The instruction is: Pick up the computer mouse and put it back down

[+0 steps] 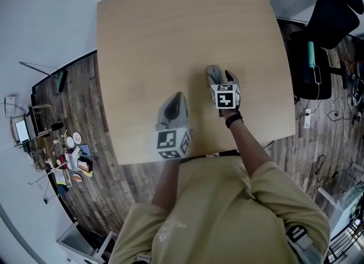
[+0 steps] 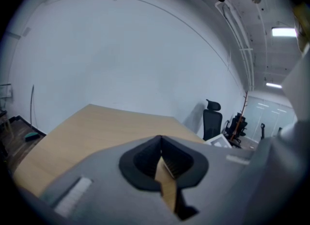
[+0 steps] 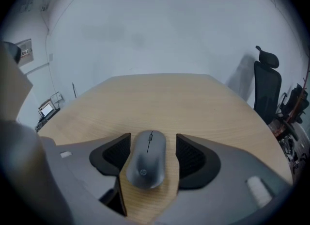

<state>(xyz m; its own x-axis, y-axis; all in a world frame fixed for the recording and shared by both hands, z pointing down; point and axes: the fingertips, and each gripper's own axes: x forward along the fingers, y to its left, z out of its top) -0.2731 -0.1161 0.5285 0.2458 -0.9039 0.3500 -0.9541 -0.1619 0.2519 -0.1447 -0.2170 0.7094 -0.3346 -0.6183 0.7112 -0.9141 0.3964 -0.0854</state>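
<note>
**Position.** The computer mouse [image 3: 147, 163] lies flat on the wooden counter [image 3: 160, 98], well in from its edges. Its scroll wheel [image 3: 150, 135] points away from the operator. The mouse sits between the jaws of the right tool [image 3: 152, 155], roughly centred.

**Tool state.** The right tool is spread wide and straddles the mouse.
- The pad [image 3: 117, 153] at the left of the right gripper view stands just beside the mouse's flank.
- Bare counter shows between the mouse and the other pad.
- Neither pad presses, so nothing is gripped.

The left tool [image 2: 161, 146] has its jaws brought together at the tips with nothing between them. It hangs over the counter near the operator's edge, apart from the mouse.

**Handling properties (judged).** The mouse is a low, rounded shell of smooth grey plastic. It is likely light, rigid and somewhat slippery, and it should not deform under the pads. The domed top offers no purchase. The curved flanks may let the mouse slide forward or back if it is squeezed off-centre.

**Grasp point.**
- Close on the two long sides at the widest part of the body, behind the scroll wheel.
- Keep the pads low, close to the counter, so that they meet the sides and not the dome.
- Moderate force should be enough for so light a load.
- Lift level and set the mouse down flat.
</note>
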